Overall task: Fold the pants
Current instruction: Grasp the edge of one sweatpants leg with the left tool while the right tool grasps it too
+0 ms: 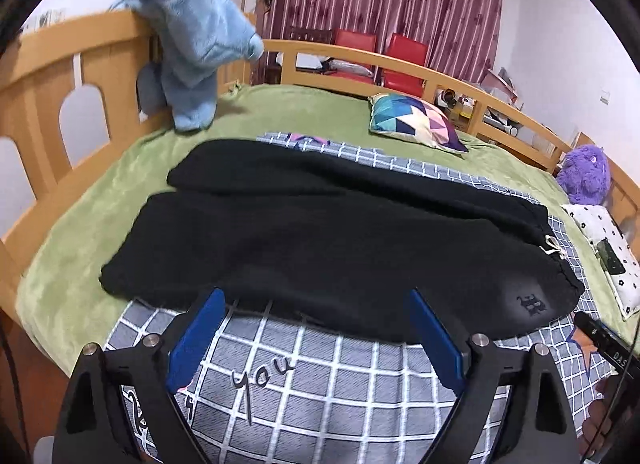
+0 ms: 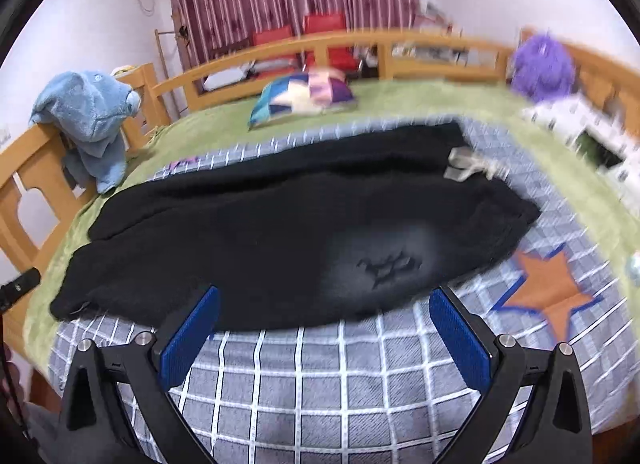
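Note:
Black pants (image 1: 320,232) lie flat across a grey checked blanket (image 1: 320,380) on the bed, legs to the left, waistband with a pale drawstring (image 1: 554,248) to the right. A dark logo (image 1: 530,302) shows near the waist. My left gripper (image 1: 316,308) is open and empty, fingertips at the pants' near edge. In the right wrist view the pants (image 2: 260,232) lie the same way, with the logo (image 2: 388,266) ahead. My right gripper (image 2: 324,304) is open and empty, just short of the near edge.
A green bedspread (image 1: 100,199) covers the bed inside a wooden rail (image 1: 48,63). A blue plush (image 1: 196,43) hangs on the rail at the left. A patterned cushion (image 1: 416,121), a purple plush (image 1: 584,173) and a white pillow (image 1: 608,252) lie farther back and right.

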Action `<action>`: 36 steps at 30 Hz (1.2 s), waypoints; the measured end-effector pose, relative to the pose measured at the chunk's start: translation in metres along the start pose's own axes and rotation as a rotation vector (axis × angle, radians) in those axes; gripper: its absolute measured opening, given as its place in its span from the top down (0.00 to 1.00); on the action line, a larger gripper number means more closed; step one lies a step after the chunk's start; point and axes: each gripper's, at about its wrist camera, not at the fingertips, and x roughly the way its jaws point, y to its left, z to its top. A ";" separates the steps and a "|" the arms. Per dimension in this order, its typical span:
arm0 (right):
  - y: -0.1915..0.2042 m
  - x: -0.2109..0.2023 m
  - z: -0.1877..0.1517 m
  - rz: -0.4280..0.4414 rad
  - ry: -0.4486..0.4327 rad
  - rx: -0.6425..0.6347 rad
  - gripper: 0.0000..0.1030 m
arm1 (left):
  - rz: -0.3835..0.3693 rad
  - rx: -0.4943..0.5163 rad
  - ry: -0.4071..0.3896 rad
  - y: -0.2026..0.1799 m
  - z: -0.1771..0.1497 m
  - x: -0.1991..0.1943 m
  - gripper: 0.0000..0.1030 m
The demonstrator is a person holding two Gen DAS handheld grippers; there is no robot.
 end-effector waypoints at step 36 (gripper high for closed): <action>-0.108 0.135 0.015 0.122 0.124 0.423 0.89 | -0.034 -0.456 0.123 0.133 0.017 0.136 0.90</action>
